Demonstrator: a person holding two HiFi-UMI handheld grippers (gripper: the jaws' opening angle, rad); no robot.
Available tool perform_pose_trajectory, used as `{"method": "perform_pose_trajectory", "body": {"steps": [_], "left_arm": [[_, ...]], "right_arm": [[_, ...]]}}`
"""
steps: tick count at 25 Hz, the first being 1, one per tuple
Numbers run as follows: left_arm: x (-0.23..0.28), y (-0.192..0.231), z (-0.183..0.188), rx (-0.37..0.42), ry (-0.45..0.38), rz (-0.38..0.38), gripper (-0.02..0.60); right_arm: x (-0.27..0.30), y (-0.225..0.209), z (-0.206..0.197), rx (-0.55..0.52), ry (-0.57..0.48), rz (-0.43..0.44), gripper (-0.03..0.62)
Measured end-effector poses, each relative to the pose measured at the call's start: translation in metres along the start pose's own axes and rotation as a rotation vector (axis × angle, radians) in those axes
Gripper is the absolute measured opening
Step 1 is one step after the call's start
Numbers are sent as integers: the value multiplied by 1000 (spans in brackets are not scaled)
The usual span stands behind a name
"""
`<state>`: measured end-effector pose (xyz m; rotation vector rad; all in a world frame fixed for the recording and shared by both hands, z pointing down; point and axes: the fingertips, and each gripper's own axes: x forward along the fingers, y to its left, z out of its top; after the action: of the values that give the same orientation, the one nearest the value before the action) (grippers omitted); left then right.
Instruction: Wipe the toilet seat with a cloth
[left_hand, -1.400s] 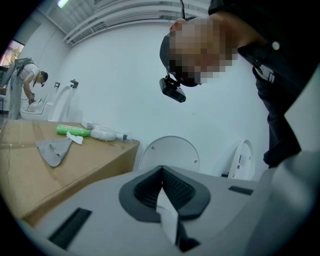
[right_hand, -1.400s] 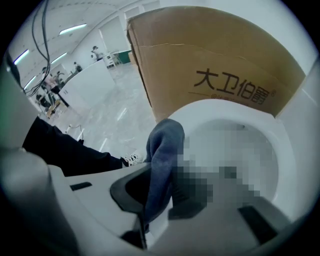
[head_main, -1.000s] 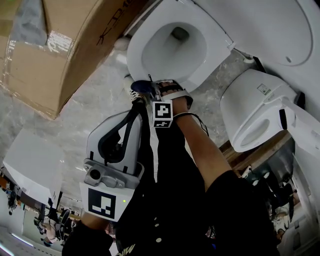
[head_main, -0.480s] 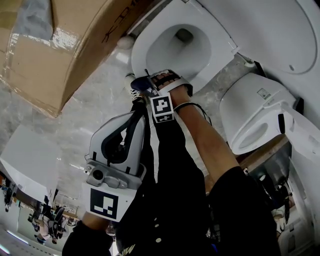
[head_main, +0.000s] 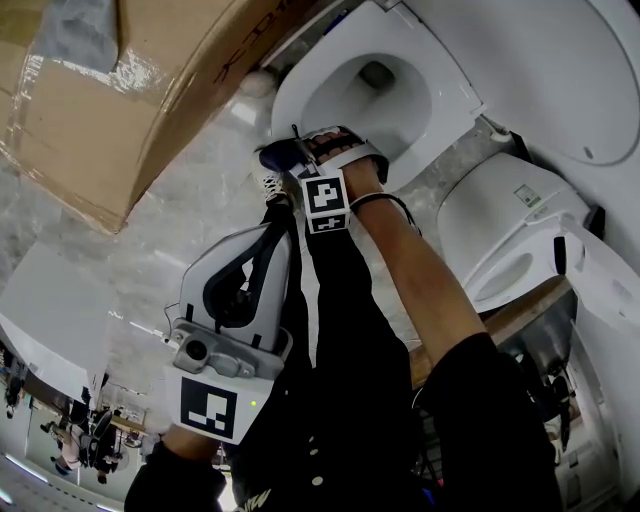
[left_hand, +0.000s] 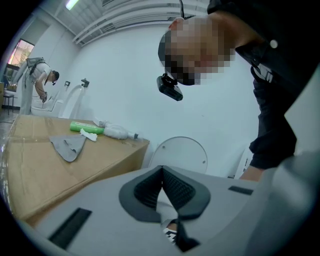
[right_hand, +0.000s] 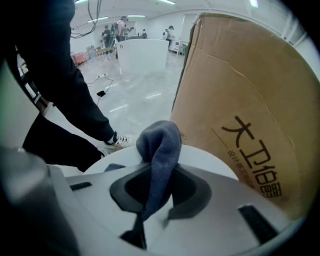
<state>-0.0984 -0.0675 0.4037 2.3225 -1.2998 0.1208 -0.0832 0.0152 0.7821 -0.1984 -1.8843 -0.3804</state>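
The white toilet seat (head_main: 441, 118) rings an open bowl at the top of the head view. My right gripper (head_main: 303, 152) rests on the seat's near rim, shut on a dark blue-grey cloth (head_main: 278, 157) that bunches out to its left. In the right gripper view the cloth (right_hand: 159, 142) stands pinched between the jaws of that gripper (right_hand: 156, 176), with the white seat rim (right_hand: 212, 162) just beyond. My left gripper (head_main: 277, 224) hangs lower, beside the person's dark trouser leg and away from the toilet. Its jaws (left_hand: 162, 175) are shut on nothing.
A large cardboard box (head_main: 150, 80) stands close against the toilet's left side, and carries a grey rag (left_hand: 68, 146) and a green bottle (left_hand: 86, 127). A second white toilet (head_main: 500, 225) sits to the right. A white block (head_main: 50, 320) lies on the marble floor at left.
My right gripper has slid the cloth a little along the seat's near rim toward the box side. The left gripper has hardly moved.
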Motion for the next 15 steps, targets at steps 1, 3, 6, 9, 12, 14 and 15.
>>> {"method": "perform_pose_trajectory", "body": {"steps": [1, 3, 6, 9, 12, 14, 15], "left_arm": [[0, 1, 0, -2, -1, 1, 11], [-1, 3, 0, -6, -1, 4, 11], [-2, 6, 0, -8, 0, 8, 11], [-2, 11, 1, -10, -1, 14, 11], [-3, 15, 2, -13, -4, 19, 12], [-4, 17, 3, -14, -4, 22, 11], [-4, 18, 3, -14, -3, 23, 11]], "right_arm": [[1, -4, -1, 16, 2, -1, 75], [2, -10, -3, 51, 5, 3, 75], [3, -18, -5, 92, 9, 7, 77], [5, -24, -7, 119, 10, 14, 77], [5, -29, -9, 137, 8, 14, 77], [6, -33, -11, 158, 9, 10, 77], [6, -36, -12, 166, 11, 7, 77]]}}
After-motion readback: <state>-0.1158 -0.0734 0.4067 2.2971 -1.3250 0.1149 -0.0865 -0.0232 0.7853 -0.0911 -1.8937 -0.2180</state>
